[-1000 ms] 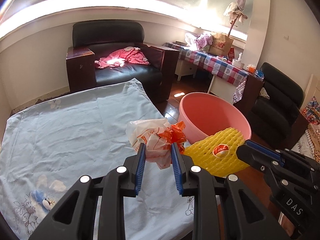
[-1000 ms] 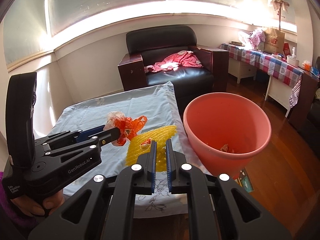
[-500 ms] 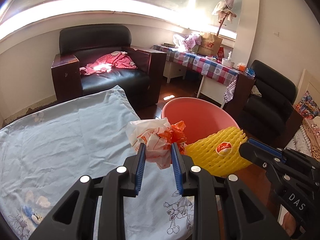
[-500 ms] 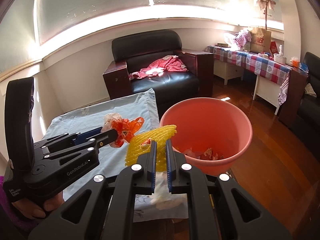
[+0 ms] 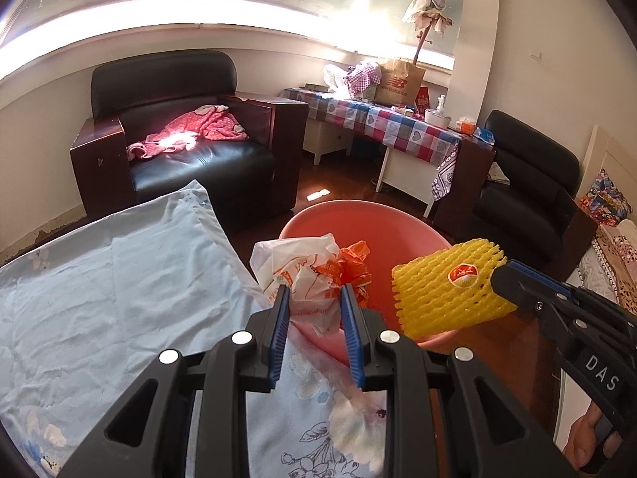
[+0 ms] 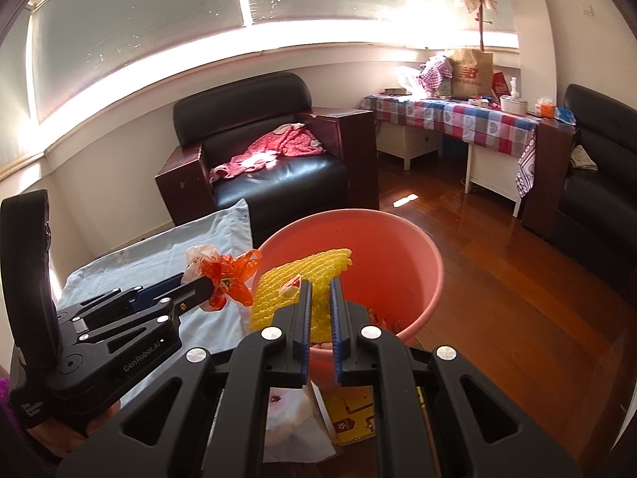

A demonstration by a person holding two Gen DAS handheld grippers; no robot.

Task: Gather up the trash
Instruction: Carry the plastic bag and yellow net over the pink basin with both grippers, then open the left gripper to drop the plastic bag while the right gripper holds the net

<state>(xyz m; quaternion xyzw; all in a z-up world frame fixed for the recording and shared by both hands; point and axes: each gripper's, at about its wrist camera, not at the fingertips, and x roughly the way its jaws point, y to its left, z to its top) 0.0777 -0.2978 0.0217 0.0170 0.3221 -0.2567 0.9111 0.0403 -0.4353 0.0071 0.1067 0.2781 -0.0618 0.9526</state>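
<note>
We note both loads now over the basin (image 6: 432, 279): left claw (image 5: 312, 310) grasping crumpled bag (image 5: 302, 275), right claw (image 6: 319, 306) clenched on foam net (image 6: 294, 279); drop looks next.

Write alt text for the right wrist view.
The right gripper pinches a yellow foam fruit net over a pink bucket. At left, the left gripper holds a crumpled orange-and-white plastic bag.

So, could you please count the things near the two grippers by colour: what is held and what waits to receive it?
Yellow: 1, the foam net held in the right gripper.
White and orange: 1, the crumpled plastic bag held in the left gripper.
Pink: 1, the basin on the floor.
Total: 3 things.
</note>
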